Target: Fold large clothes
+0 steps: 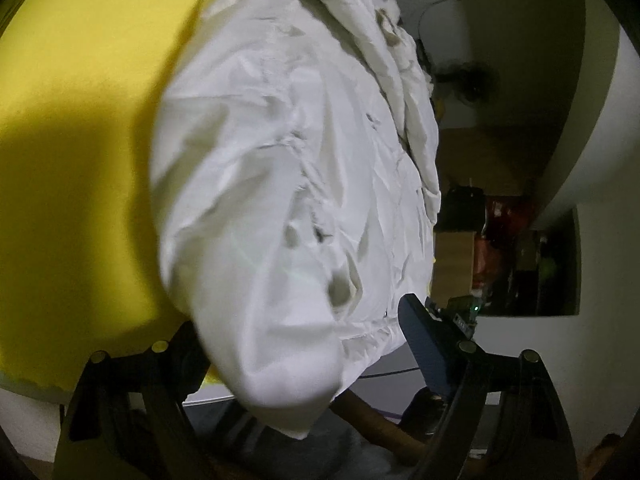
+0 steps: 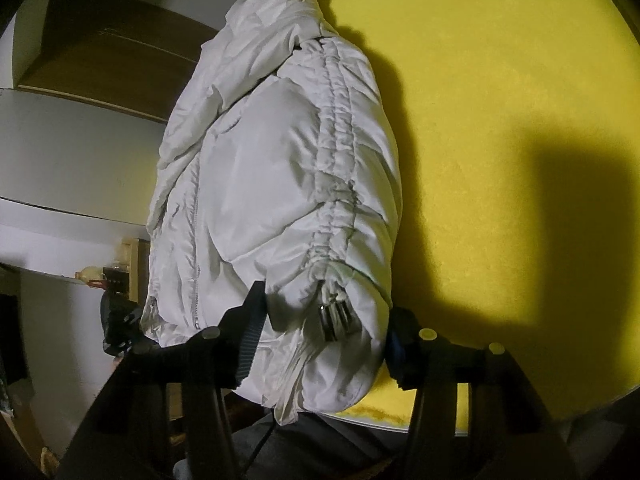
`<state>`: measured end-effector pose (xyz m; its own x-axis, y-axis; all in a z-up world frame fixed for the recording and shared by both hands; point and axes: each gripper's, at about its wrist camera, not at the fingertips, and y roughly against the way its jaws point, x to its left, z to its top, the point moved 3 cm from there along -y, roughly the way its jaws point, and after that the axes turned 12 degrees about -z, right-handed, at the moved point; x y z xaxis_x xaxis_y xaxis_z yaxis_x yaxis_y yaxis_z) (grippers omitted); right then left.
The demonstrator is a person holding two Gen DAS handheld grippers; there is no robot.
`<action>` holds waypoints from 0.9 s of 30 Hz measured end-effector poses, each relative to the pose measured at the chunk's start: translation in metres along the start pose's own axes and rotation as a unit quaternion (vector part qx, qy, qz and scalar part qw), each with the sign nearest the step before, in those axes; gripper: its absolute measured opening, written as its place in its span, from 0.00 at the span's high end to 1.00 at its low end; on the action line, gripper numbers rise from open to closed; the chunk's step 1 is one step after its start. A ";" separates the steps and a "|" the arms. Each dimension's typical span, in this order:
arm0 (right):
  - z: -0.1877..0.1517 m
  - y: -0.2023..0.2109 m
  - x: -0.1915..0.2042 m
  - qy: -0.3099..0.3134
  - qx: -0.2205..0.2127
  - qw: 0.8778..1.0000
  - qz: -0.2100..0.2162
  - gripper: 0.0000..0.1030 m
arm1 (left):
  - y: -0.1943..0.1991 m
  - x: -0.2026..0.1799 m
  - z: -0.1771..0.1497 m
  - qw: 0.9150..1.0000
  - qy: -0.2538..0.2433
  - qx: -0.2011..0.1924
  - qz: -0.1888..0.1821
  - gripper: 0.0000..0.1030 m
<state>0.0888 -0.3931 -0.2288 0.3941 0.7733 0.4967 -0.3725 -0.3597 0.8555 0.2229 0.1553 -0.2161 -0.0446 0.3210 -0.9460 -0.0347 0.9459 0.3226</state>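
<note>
— While the moment was being looked over, how many garments were counted?

— One white puffer jacket (image 1: 288, 152) was seen, laid in a bundle on one yellow surface (image 1: 80, 128), its near end hanging past the edge.

— And the grippers?

— Two were counted. The left gripper (image 1: 304, 344) was held with its jaws standing wide on either side of one sleeve end; whether the fabric was pressed could not be told. The right gripper (image 2: 324, 332) was seen with its jaws drawn in to a middling width against the sides of the other sleeve's cuff, so the jacket was gripped there.

— Anything else counted?

— One zipper (image 2: 196, 248) down the front, one gathered seam (image 2: 336, 168) along the sleeve, and a metal toggle (image 2: 334, 322) at the cuff.
</note>
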 end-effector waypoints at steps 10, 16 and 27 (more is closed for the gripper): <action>-0.003 0.000 0.006 0.006 -0.003 1.000 0.005 0.48 | 0.004 0.004 0.000 1.000 -0.001 0.006 0.011 0.33; -0.001 0.002 0.010 0.006 -0.013 1.000 0.008 0.79 | 0.006 0.016 0.002 0.999 0.013 -0.005 0.029 0.86; 0.000 0.024 0.024 0.030 -0.053 0.998 0.018 0.91 | 0.024 -0.009 -0.003 0.999 -0.028 -0.021 0.037 0.94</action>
<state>0.0896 -0.3836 -0.1965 0.3285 0.7926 0.5136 -0.4735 -0.3323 0.8157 0.2191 0.1750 -0.1995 0.0079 0.3929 -0.9196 -0.0753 0.9172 0.3912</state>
